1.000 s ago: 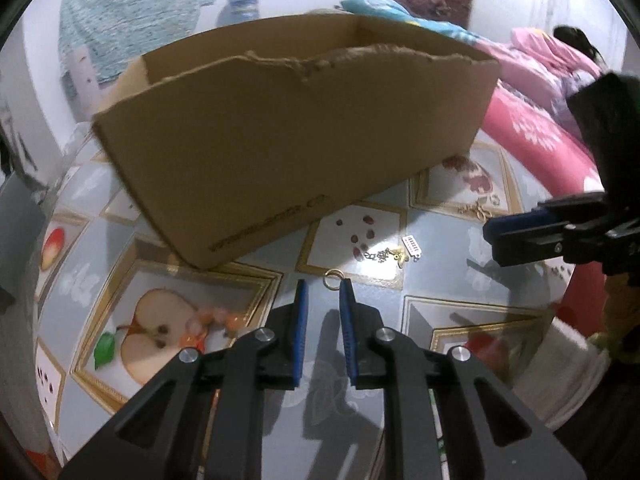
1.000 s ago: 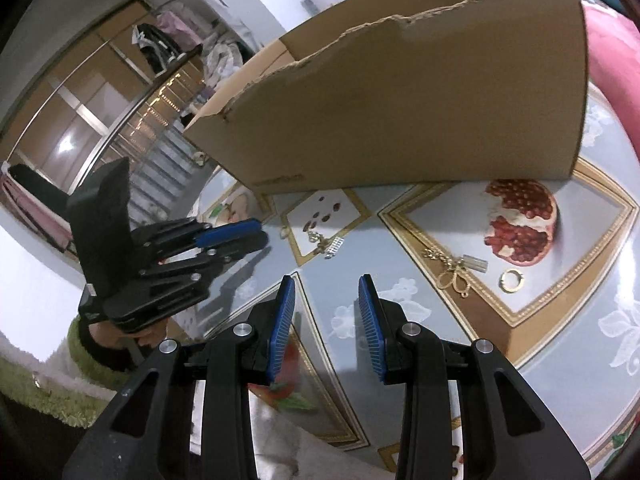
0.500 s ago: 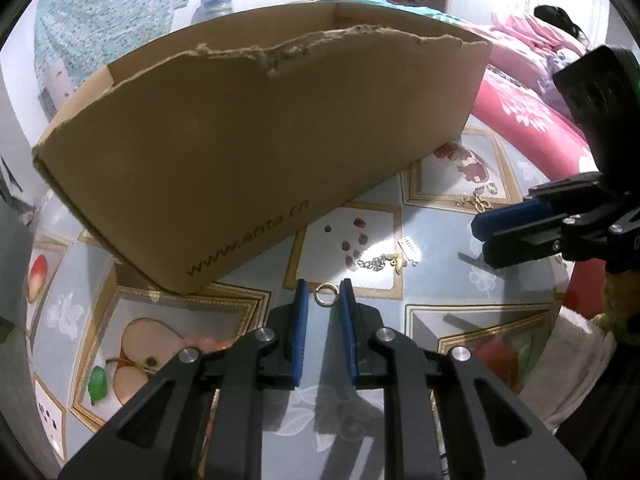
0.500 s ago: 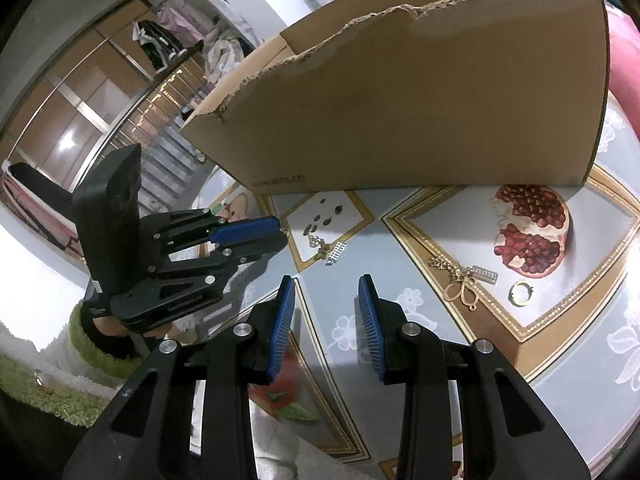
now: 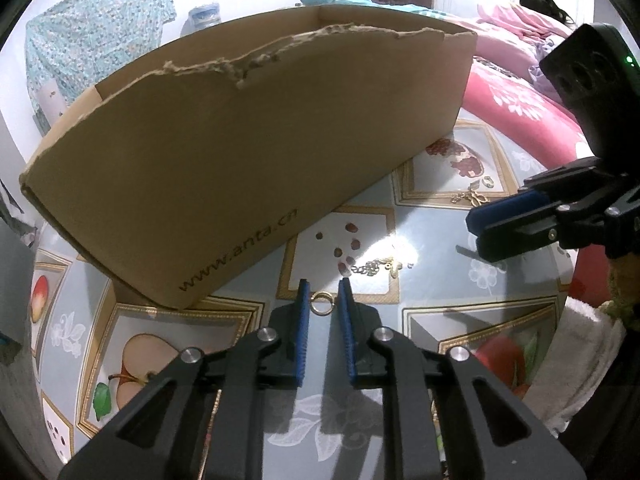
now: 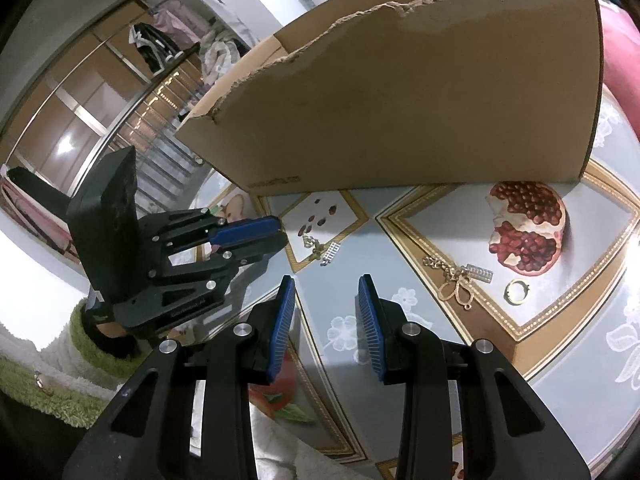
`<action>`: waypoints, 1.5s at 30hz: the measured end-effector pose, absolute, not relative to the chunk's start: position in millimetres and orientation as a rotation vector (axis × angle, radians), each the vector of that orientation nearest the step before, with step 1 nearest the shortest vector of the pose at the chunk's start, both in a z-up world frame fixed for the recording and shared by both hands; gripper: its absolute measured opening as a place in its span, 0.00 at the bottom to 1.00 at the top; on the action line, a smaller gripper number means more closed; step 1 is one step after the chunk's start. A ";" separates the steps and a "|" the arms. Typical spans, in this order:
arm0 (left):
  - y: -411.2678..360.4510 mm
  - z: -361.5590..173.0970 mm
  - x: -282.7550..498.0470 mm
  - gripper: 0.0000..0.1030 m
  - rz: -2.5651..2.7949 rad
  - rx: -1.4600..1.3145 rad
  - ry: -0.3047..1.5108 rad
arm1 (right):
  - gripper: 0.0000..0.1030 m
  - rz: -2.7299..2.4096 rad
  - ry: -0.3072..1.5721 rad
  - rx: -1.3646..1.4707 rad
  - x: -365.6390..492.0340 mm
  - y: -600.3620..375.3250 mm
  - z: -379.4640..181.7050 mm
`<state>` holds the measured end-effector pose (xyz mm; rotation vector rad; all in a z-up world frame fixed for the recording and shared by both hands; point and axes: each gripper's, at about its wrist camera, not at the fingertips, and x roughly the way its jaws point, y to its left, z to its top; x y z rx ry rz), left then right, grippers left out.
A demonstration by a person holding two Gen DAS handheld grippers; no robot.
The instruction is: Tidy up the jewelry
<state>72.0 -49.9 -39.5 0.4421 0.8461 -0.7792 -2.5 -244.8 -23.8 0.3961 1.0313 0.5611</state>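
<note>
Jewelry lies scattered over the fruit-printed tablecloth [image 5: 360,412] in front of me, and behind it stands a torn-topped cardboard box [image 5: 256,152] with a web address printed along its lower edge. My left gripper [image 5: 323,292] points down at the table with a small gold ring [image 5: 322,305] sitting right between its blue pads [image 5: 303,320]; the jaws are narrowing around it at this moment, but a sliver of cloth shows on either side of the ring, so the pads are not pressing on it yet. Just beyond that ring, on the panel printed with seeds, lies a short chain with a gold charm [image 5: 376,266] (in the right wrist view a little silver comb-shaped tag [image 6: 331,252] sits at its end).

My right gripper [image 6: 326,300] hovers off to the side with its jaws partly apart and nothing between them, only bare cloth. Ahead of it and to the right, on the panel with the pomegranate print [image 6: 528,232], is a second cluster: a gold chain with looped pendant [image 6: 452,284], a silver tag [image 6: 480,273] touching it, and a second gold ring [image 6: 517,291] lying just beside them, apart from the chain.

The box sits on the table's far side; its inside is hidden from both views. A green fuzzy sleeve [image 6: 92,344] shows behind my left gripper.
</note>
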 end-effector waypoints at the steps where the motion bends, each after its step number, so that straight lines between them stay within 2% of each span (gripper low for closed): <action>1: -50.2 -39.7 71.1 0.12 -0.775 0.442 0.843 | 0.33 0.560 1.031 0.396 -2.2 -244.8 -23.8; 15: -45.3 -38.6 66.1 0.11 -0.753 0.375 0.844 | 0.32 0.535 0.997 0.294 -3.9 -234.0 -16.2; 23: -35.8 -32.5 67.2 0.11 -0.729 0.324 0.839 | 0.23 0.542 0.969 0.185 -1.4 -214.2 -15.2; 30: -27.8 -27.9 68.5 0.11 -0.709 0.291 0.832 | 0.22 0.511 0.938 0.052 4.7 -192.4 -14.7; 45: -16.8 -28.3 72.7 0.11 -0.699 0.265 0.834 | 0.12 0.464 0.907 -0.088 16.8 -170.7 -18.4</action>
